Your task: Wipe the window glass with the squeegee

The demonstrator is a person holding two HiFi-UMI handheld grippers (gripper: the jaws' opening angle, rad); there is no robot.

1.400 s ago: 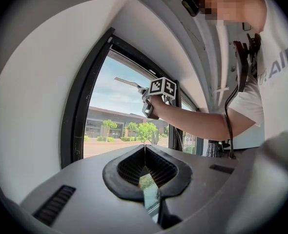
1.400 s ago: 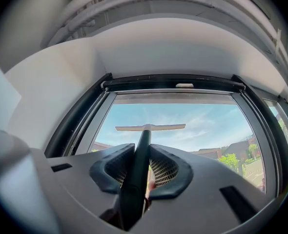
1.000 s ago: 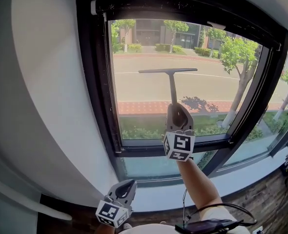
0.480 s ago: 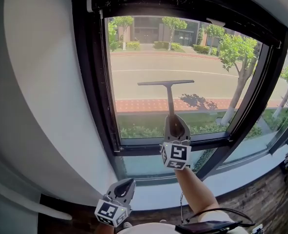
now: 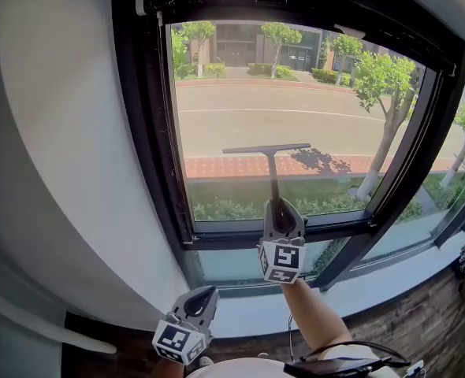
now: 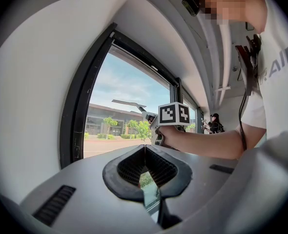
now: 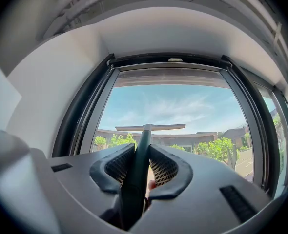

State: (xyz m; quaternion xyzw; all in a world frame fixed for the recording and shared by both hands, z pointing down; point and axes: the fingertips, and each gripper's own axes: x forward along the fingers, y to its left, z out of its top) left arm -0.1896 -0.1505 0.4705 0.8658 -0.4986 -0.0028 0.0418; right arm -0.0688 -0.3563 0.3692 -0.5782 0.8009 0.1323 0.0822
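1. The squeegee (image 5: 273, 172) stands upright at the window glass (image 5: 232, 109). Its blade lies flat across the low middle of the pane.
2. The right gripper (image 5: 280, 211) is clamped on the squeegee's handle.
3. The left gripper (image 5: 203, 299) hangs low on the near left, well apart from the glass. Its jaws are pressed together on nothing.
4. A black frame (image 5: 150, 132) goes around the glass.

Dark letters "RAIN" (partly cut off at the edge) on the person's white shirt (image 6: 276, 96)
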